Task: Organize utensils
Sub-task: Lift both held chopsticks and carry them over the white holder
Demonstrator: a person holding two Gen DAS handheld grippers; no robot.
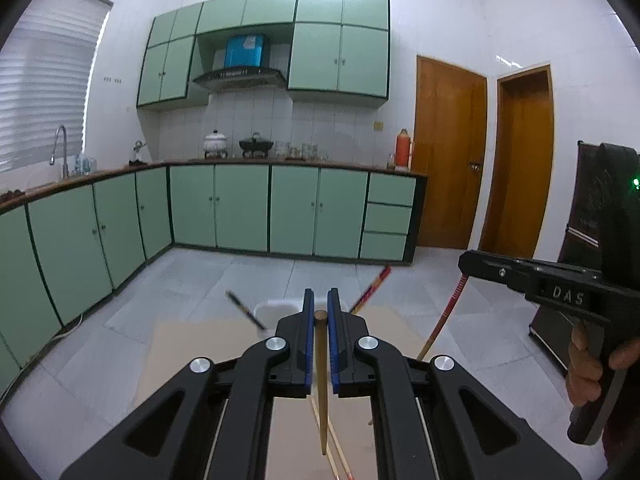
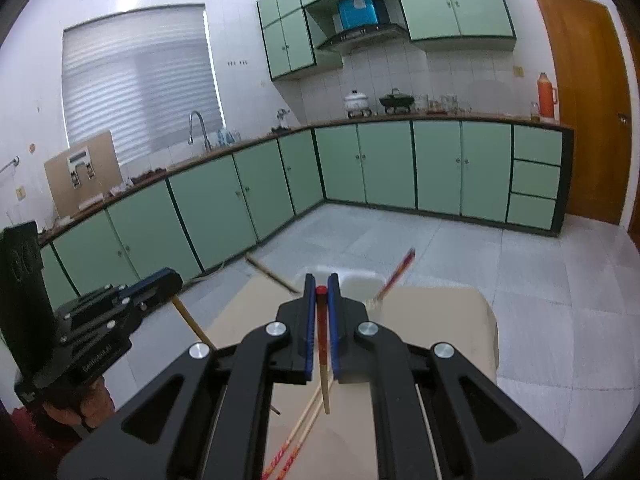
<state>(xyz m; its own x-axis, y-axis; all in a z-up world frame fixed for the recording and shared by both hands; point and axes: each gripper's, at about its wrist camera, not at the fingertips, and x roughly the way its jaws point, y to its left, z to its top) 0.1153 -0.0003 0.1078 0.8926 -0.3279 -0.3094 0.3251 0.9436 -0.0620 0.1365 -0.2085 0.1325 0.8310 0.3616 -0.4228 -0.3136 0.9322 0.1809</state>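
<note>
A: What has the left gripper (image 1: 320,308) got?

B: Its blue pads are clamped on a plain brown chopstick (image 1: 321,376), which hangs nearly straight down between them, blunt end just above the pads and thin tip pointing at the beige bench (image 1: 188,344) underneath.

A: And the right gripper (image 2: 321,292)?

B: Closed as well, gripping a chopstick with a red top (image 2: 322,344). It also hangs down from the jaws, its pale tip below them.

A: Where are the other utensils?

B: Under the right gripper, a pair of pale chopsticks with red patterned ends (image 2: 298,428) lies slanted on the bench. Ahead of both grippers, just beyond the fingertips, stands a white container (image 2: 352,280) at the far edge of the bench. A red-patterned chopstick (image 2: 394,276) leans out of it to the right, and a darker one (image 2: 268,268) sticks out to the left.

A: How do the two grippers sit relative to each other?

B: Side by side and apart. In the left wrist view the other gripper is off to the right, a hand (image 1: 588,364) wrapped around its handle. In the right wrist view the left one sits low on the left with its chopstick slanting down.
</note>
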